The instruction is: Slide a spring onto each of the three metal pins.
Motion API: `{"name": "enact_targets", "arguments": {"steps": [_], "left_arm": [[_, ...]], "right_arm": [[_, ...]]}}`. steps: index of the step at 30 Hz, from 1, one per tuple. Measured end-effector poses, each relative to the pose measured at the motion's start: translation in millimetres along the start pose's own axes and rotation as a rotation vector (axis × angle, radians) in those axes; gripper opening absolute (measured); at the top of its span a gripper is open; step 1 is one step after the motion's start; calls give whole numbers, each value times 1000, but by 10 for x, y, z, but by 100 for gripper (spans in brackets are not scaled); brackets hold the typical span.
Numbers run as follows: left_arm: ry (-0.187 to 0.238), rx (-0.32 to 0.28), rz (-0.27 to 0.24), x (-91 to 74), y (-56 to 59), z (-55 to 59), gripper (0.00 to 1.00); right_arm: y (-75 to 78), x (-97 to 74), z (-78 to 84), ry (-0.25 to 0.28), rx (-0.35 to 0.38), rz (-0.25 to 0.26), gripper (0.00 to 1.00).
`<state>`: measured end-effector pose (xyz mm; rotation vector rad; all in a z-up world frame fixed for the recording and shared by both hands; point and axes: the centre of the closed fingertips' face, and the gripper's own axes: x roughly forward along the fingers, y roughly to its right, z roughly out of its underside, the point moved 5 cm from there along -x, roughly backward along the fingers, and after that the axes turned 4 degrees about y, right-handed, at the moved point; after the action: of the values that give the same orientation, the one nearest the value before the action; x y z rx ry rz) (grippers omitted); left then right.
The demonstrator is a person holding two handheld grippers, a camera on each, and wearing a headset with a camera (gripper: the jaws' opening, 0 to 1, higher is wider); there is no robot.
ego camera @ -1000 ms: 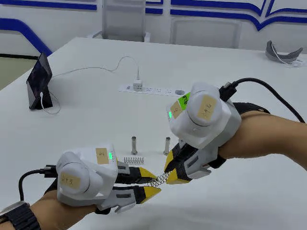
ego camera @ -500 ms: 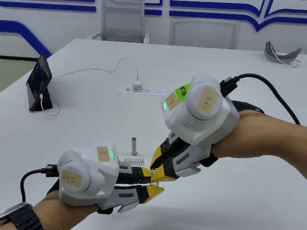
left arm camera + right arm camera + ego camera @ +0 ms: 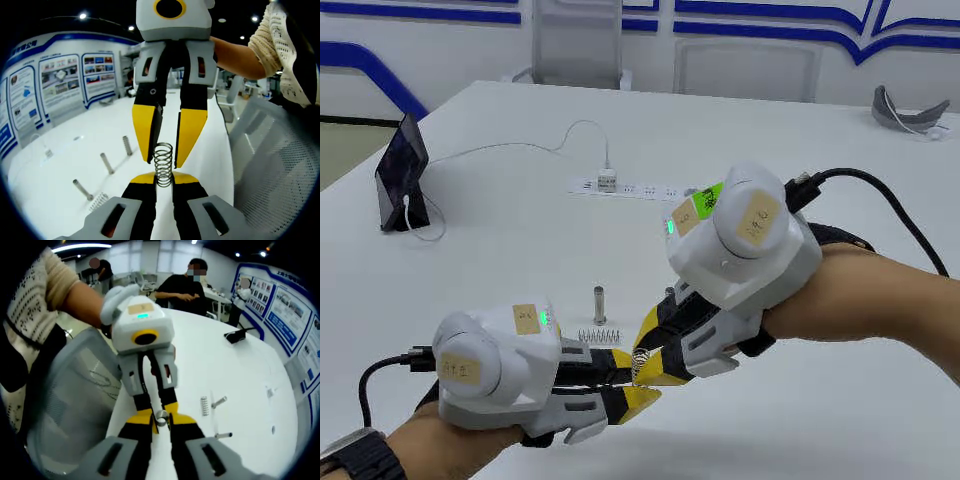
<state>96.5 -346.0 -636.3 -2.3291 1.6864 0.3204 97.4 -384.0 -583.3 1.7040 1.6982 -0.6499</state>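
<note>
A small steel spring [image 3: 163, 164] stands upright out of my left gripper [image 3: 163, 181], which is shut on its lower end. My right gripper [image 3: 169, 152] faces it from above, its yellow fingers [image 3: 191, 131] slightly apart on either side of the spring's upper coils. In the head view the spring [image 3: 638, 362] sits where the left gripper [image 3: 636, 384] and right gripper [image 3: 646, 350] meet. From the right gripper [image 3: 160, 421] I see the spring [image 3: 161, 415] end-on. Three metal pins [image 3: 127, 145] [image 3: 106, 163] [image 3: 82, 189] stand bare on the white table.
A second spring [image 3: 599, 337] lies on the table in front of one pin [image 3: 599, 303]. Farther back are a white power strip [image 3: 630, 187] with a cable and a dark tablet [image 3: 400, 168] at the left. People sit at the table's far end [image 3: 192, 282].
The right gripper has moved left and down, closing in until its fingers straddle the spring held by the left gripper. It now hides the second pin in the head view.
</note>
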Motion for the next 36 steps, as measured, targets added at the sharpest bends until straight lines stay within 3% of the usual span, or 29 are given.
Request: {"name": "enact_targets", "arguments": {"steps": [11, 16, 21, 36], "left_arm": [[16, -11, 1, -6, 8, 19, 12], [22, -26, -13, -32, -22, 27, 18], [24, -63, -53, -96, -101, 42, 31], [48, -124, -184, -409, -271, 95, 48]], "right_arm": [[11, 20, 35, 25, 40, 10, 12], [48, 11, 35, 26, 46, 19, 12], [97, -16, 38, 30, 56, 33, 12], [339, -196, 184, 35, 111, 121, 12]]}}
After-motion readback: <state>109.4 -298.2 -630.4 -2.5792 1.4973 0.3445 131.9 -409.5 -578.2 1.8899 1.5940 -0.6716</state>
